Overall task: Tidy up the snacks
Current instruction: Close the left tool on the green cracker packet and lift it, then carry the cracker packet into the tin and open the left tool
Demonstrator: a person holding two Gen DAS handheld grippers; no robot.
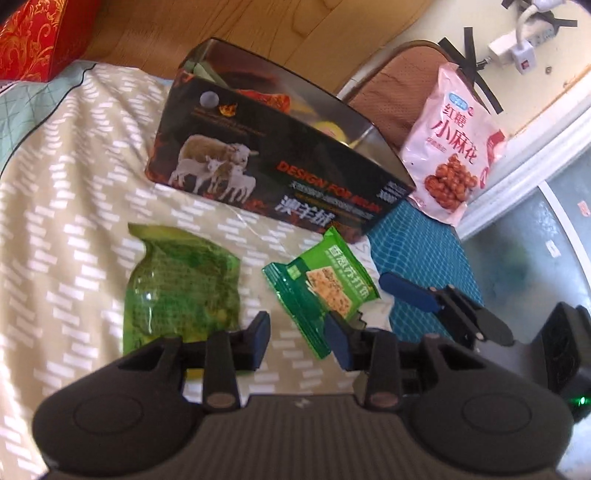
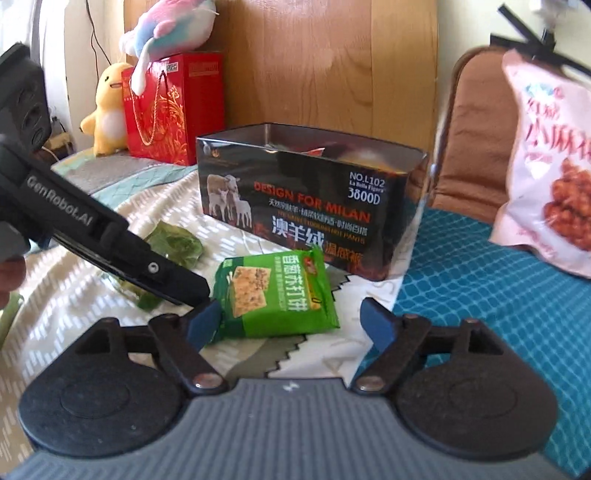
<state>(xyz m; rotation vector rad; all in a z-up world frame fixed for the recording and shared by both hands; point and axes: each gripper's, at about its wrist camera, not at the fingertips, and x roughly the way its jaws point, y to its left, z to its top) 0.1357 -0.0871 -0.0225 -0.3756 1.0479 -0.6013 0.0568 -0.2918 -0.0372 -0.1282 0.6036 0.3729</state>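
Lying between right fingers (image 2: 375, 321), cracker packet (image 2: 277, 295)

Both wrist views closely share the black box (image 1: 273, 162).

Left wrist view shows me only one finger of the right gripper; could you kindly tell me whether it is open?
Observer: Yes, the right gripper is open, with the green cracker packet between its fingers, ungripped.
Operator: Thank you. What is beside the red gift bag?
Observer: A yellow plush toy sits beside it.
Operator: Anything on top?
Observer: A pastel plush toy lies over its top.
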